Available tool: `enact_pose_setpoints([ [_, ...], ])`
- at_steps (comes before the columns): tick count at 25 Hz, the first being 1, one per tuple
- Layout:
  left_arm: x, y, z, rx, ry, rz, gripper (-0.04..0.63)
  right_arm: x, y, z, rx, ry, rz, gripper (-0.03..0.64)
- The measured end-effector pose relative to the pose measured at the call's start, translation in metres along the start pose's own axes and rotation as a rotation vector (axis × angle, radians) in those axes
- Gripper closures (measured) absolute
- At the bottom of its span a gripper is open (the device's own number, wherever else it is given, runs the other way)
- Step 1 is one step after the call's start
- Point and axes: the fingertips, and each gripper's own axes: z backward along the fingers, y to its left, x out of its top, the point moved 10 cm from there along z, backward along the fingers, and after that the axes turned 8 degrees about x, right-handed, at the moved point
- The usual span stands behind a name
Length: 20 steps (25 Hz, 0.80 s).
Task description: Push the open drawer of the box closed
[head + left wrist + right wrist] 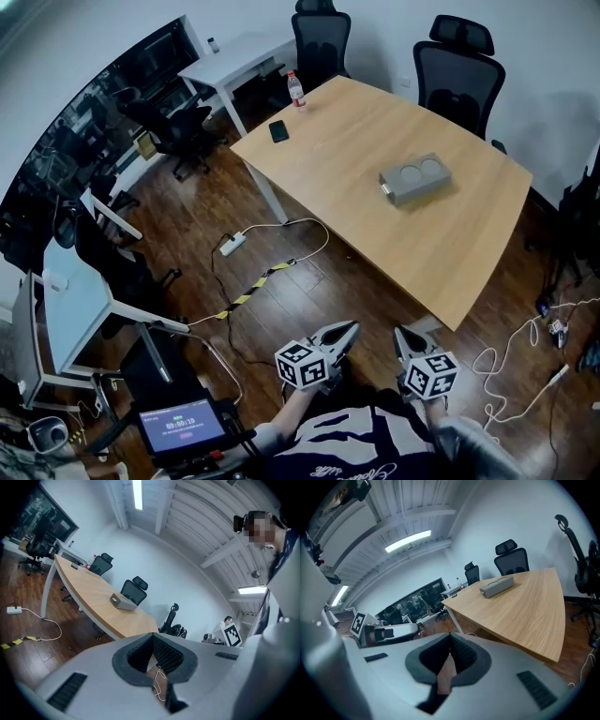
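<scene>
Two grippers show low in the head view, off the near corner of the counter (450,253) and over the wooden floor (281,300): the left gripper (351,329) and the right gripper (401,334) are side by side, both well apart from the box (415,178). The grey box lies near the middle of the counter, with two round hollows in its top. Its pale drawer (385,188) is at the end toward the counter's left edge, but it is too small to tell how far out it stands. A dark phone (278,130) and a bottle (296,90) are at the counter's far left corner. In the left gripper view the jaws meet at their tips with nothing between them, and the box lies far ahead on the counter. In the right gripper view the jaws are likewise pressed together and empty. The box (497,587) lies toward the counter's far side, and the left gripper is in sight off the counter's left.
</scene>
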Motion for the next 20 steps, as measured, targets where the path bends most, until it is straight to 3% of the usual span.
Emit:
enact_pose_setpoints([
  [9, -0.056, -0.052, 0.052, 0.081, -0.023, 0.028, 0.594, -0.046, 0.01, 0.043, 0.069, 0.042, 0.001, 0.618],
  [14, -0.054, -0.057, 0.08, 0.119, -0.047, 0.024, 0.594, -0.052, 0.035, 0.049, 0.112, 0.039, 0.014, 0.618],
  [20, -0.057, -0.061, 0.095, 0.091, -0.044, 0.01, 0.595, -0.052, 0.055, 0.056, 0.101, 0.019, 0.047, 0.618],
])
